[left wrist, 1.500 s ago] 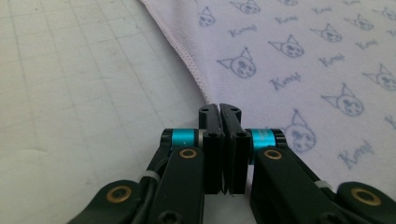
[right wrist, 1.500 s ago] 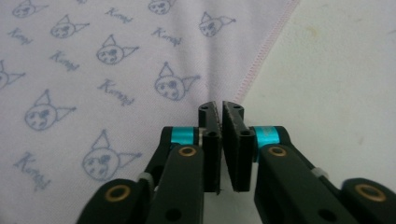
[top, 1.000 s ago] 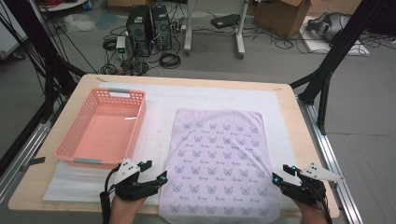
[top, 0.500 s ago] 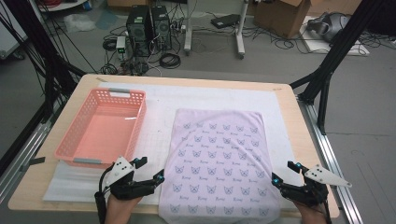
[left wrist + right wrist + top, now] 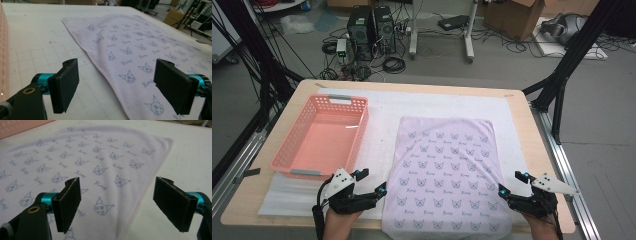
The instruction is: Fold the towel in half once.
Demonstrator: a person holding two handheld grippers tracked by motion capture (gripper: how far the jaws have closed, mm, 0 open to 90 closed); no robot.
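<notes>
One towel (image 5: 447, 172), flat, unfolded, right of pink basket (image 5: 319, 137); my left gripper (image 5: 371, 184) and right gripper (image 5: 511, 183) gape wide at its near corners, holding nothing. Folding not begun.

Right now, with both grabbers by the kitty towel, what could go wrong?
1. The left gripper and right gripper stand open astride the lilac towel's side edges; one might pinch only the thin hem and slip off.
2. The towel's near edge hangs past the table edge, so a tug could drag it off.
3. The pink basket sits close to the left gripper and could get bumped.
</notes>
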